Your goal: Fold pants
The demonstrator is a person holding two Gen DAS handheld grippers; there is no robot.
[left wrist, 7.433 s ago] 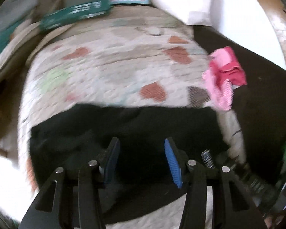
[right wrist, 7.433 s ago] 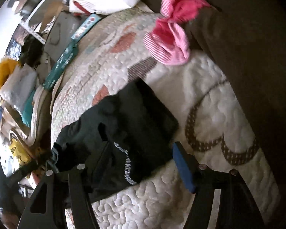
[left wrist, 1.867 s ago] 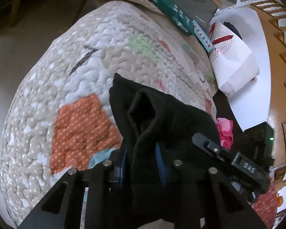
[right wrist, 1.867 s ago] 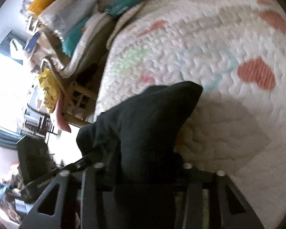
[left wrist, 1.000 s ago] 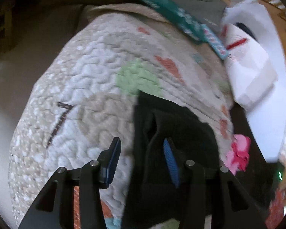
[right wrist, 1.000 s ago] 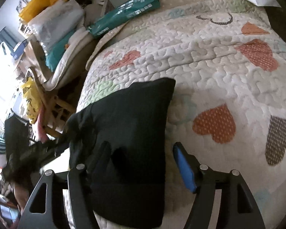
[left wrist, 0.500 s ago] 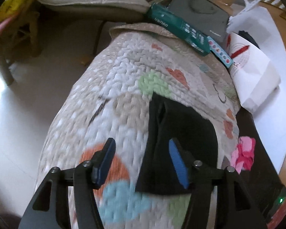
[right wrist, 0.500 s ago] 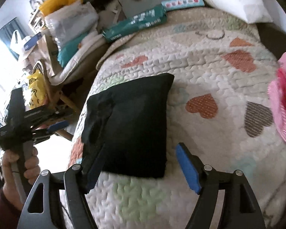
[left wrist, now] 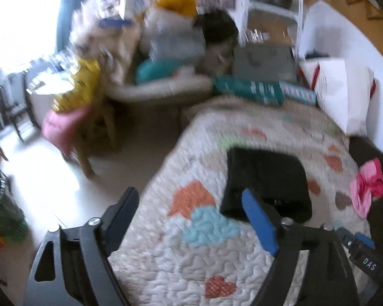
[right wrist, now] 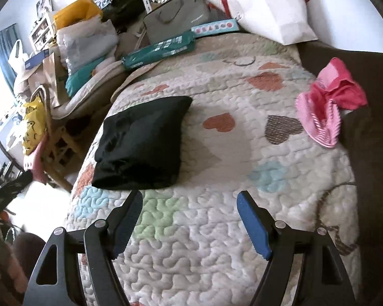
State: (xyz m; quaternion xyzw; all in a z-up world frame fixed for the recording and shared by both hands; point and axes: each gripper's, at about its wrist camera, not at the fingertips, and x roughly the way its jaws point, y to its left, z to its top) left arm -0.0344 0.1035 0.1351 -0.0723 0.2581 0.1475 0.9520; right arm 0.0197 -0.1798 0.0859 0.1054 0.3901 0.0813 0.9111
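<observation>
Above the quilted bed, both grippers hang released and empty, pants folded below.

Right gripper (right wrist: 189,219) spread wide over the quilt (right wrist: 217,242); left gripper (left wrist: 191,219) equally agape, its blue pad crossing in front of the black pants (right wrist: 143,140). That bundle lies as a compact rectangle close to the bed's edge, so a nudge there could slide it floorward or spring the top layer loose. Right view is sharp, showing the bundle's lumpy near side and the pink garment (right wrist: 329,107) well apart; left view is blurred but alone shows the floor (left wrist: 130,163) beside the bed.
</observation>
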